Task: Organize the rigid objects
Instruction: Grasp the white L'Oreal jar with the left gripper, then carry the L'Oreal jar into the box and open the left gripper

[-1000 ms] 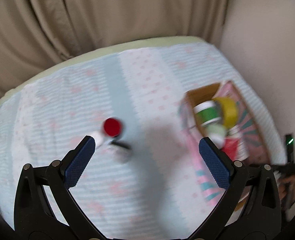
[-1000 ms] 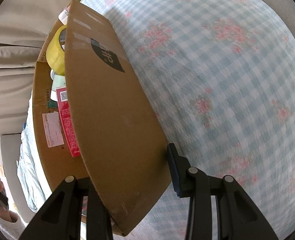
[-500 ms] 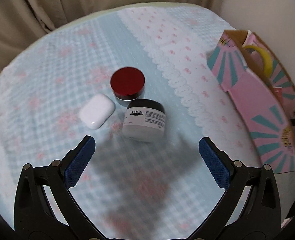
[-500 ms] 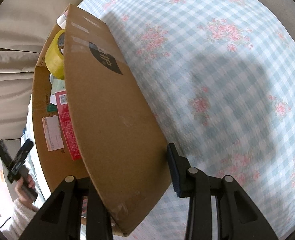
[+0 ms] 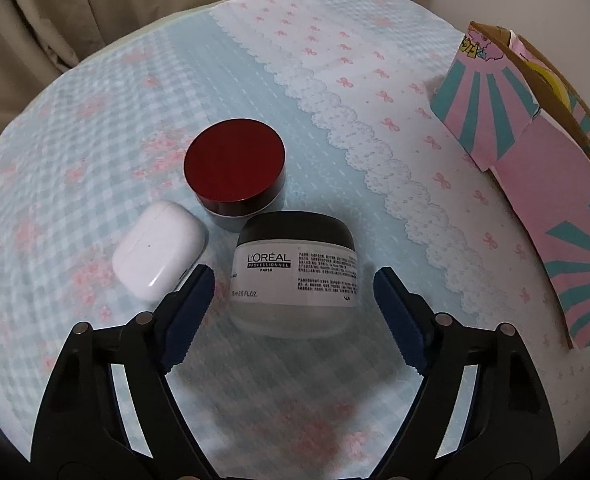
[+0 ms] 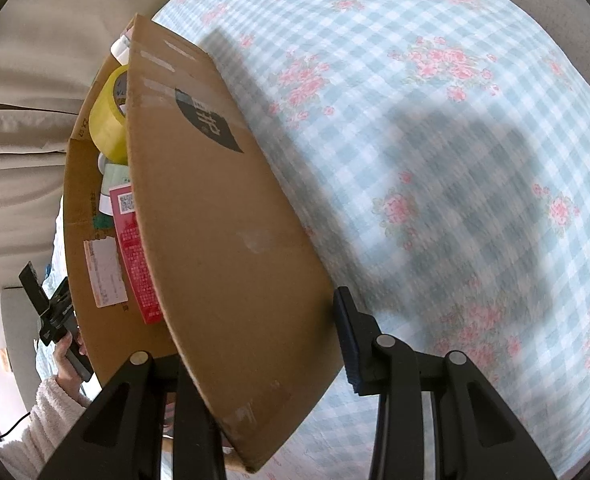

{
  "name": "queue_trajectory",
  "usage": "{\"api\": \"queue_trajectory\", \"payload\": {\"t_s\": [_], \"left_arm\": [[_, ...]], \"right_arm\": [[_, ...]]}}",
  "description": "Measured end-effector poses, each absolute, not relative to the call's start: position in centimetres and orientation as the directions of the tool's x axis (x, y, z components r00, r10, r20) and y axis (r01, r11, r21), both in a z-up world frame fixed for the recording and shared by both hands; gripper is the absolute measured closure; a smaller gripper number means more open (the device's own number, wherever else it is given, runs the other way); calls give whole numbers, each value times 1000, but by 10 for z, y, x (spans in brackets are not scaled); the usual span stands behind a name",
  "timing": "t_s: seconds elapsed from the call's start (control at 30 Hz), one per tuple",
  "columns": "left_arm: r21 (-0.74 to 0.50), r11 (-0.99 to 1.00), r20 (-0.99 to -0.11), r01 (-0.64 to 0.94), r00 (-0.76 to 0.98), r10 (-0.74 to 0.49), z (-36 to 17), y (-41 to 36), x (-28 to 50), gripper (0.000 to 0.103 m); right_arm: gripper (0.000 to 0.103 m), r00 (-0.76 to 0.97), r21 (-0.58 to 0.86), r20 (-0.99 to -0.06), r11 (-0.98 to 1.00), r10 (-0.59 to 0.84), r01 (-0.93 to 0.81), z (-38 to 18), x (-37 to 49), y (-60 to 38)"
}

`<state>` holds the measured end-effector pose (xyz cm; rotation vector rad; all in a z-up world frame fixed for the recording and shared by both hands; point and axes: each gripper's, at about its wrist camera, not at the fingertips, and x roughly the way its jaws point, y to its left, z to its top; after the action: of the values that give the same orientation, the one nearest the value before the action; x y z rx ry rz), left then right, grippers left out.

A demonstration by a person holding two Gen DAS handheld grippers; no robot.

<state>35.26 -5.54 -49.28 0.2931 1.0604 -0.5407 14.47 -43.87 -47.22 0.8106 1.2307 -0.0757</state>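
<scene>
**Inventory: bedspread, box, jars, case**

Bedspread (image 5: 143, 92): blue-and-white check with pink flowers, white lace-edged band running across; spread under everything.

Cardboard box (image 6: 223, 240): brown inside, pink-and-teal rays outside; seen at far right in left wrist view (image 5: 547, 184). Open-topped, one wall clamped in right claw (image 6: 255, 344), pad pressed against outer face, other finger hidden behind the wall, presumably inside. Contents: yellow tape roll (image 6: 109, 124), red packet (image 6: 135, 256), pale green tub (image 6: 115, 180) partly hidden, white item at the top edge too cut off to identify.

L'Oréal jar (image 5: 295, 272): frosted body, black lid, white label; upright on bedspread, well apart from box. Framed by left claw (image 5: 295, 284), fingers wide apart, blue pads either side of jar, neither touching.

Red-lidded jar (image 5: 235, 168): upright, just behind L'Oréal jar, close or touching.

White earbud case (image 5: 161, 248): closed, lying flat, left of both jars, just beside left pad.

Left gripper handle (image 6: 55, 316): black, held in sleeved hand, visible beyond box in right wrist view.
</scene>
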Motion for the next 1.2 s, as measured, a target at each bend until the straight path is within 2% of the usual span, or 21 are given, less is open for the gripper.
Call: {"api": "queue_trajectory", "payload": {"t_s": [0.03,0.1,0.6,0.97,1.2], "left_arm": [[-29,832,-886,553,372,-278,-494,-56,353,32],[-32,830,-894,556,356,-273,-499,-57,356,50],[-15,836,-887,548,378,-264,-484,-56,348,50],[-27,858,-824,512,475,-309,-380,-73,308,50],[-44,866,-785,498,519,-339,-318,-126,260,50]], "right_arm": [[69,371,509,-855,723,363,466,-472,144,-439],[69,374,511,-854,722,362,467,-472,143,-439],[69,374,509,-855,718,359,475,-472,139,-440],[69,358,502,-860,725,364,471,-475,145,-441],[69,345,507,-858,734,380,452,-476,150,-440]]}}
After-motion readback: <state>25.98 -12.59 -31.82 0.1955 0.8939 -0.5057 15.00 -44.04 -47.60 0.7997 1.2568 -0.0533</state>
